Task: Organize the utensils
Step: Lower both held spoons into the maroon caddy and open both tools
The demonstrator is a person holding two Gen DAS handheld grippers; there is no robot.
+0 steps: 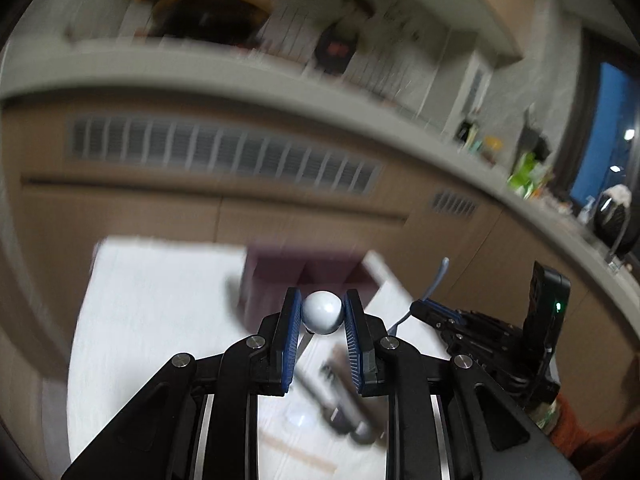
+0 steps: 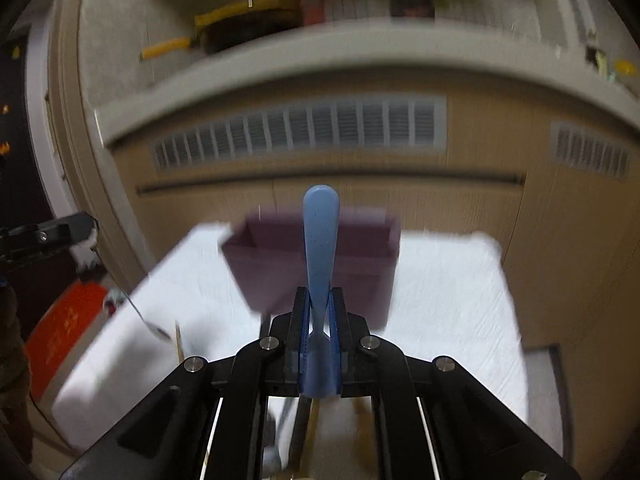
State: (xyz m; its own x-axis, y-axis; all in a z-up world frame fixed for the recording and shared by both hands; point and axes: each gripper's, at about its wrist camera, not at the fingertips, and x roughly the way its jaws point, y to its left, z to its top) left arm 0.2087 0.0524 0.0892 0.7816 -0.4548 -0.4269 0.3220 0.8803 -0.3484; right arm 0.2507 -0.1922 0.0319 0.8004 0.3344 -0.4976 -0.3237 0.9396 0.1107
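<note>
Left wrist view: my left tool pinches a round white utensil end, just before the purple box on the white desk.

Right wrist view: my right tool squeezes a blue handle. Next, I think, both drop into the box; room above looks open.

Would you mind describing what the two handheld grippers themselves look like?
Both the left gripper and the right gripper have black angular linkage arms with silver round pivot bolts, and jaws lined with ribbed blue pads. The left view shows a small green light on the right gripper's black body.
</note>
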